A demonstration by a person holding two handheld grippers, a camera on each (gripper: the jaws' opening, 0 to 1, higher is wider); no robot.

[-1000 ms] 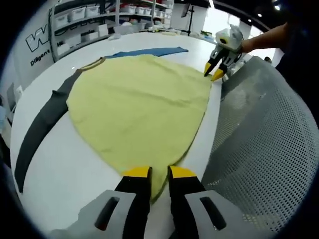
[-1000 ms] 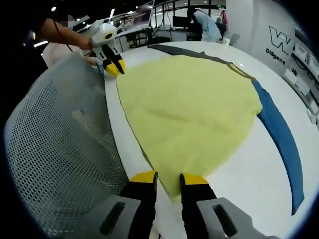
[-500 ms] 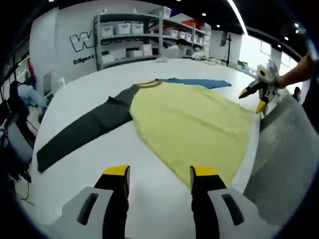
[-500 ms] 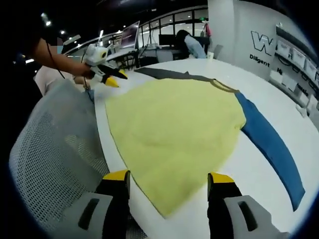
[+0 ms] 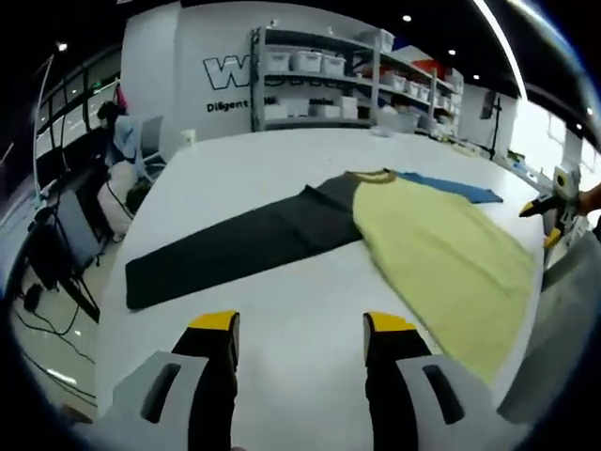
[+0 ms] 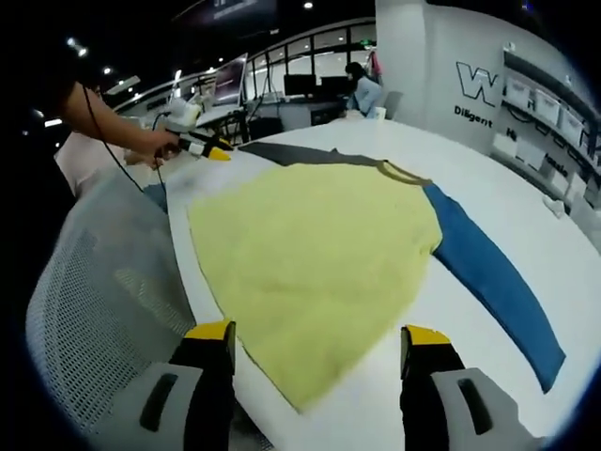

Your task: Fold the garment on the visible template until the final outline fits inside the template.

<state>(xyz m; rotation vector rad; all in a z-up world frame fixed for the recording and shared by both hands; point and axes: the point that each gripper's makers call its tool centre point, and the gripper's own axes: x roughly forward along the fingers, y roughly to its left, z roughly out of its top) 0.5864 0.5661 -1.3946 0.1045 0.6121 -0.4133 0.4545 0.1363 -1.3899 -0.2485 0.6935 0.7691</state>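
- My left gripper (image 5: 299, 329) and right gripper (image 6: 317, 336) both hang released, empty, above the table (image 5: 282, 301).
- The shirt (image 6: 310, 254) lies flat near the table's edge; I risk dragging its hem off, or bunching a sleeve (image 5: 235, 249).

garment (image 6: 310, 258): yellow body | sleeves: dark grey, blue | table (image 5: 310, 329): white

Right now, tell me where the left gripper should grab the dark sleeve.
Probably the dark sleeve's free cuff end, its outermost tip on the white table. It lies flat and stretched away from the yellow body, so the open left gripper should come in low from beyond that end.
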